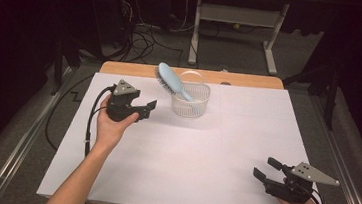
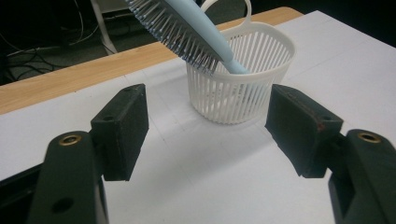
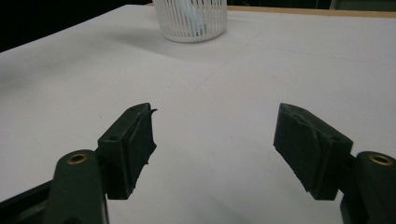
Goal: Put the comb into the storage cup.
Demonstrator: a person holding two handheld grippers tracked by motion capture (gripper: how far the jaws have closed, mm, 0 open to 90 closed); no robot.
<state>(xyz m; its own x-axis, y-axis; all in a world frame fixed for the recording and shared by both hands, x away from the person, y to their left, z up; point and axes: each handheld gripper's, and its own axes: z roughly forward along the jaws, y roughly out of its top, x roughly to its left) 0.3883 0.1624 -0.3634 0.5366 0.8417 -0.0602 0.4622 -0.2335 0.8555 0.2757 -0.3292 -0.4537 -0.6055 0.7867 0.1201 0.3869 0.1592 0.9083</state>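
A light blue hairbrush stands handle-down in a small white slatted basket at the back middle of the white table cover. Its bristled head leans out over the basket's left rim. My left gripper is open just left of the basket, held in a hand, with nothing between its jaws. From the left gripper view the hairbrush and basket lie straight ahead of the left gripper. My right gripper is open near the front right corner. In its own view the right gripper faces the far-off basket.
A wooden table edge runs behind the white cover. Beyond it are desk legs and loose cables on the floor. Metal rails flank the table on both sides.
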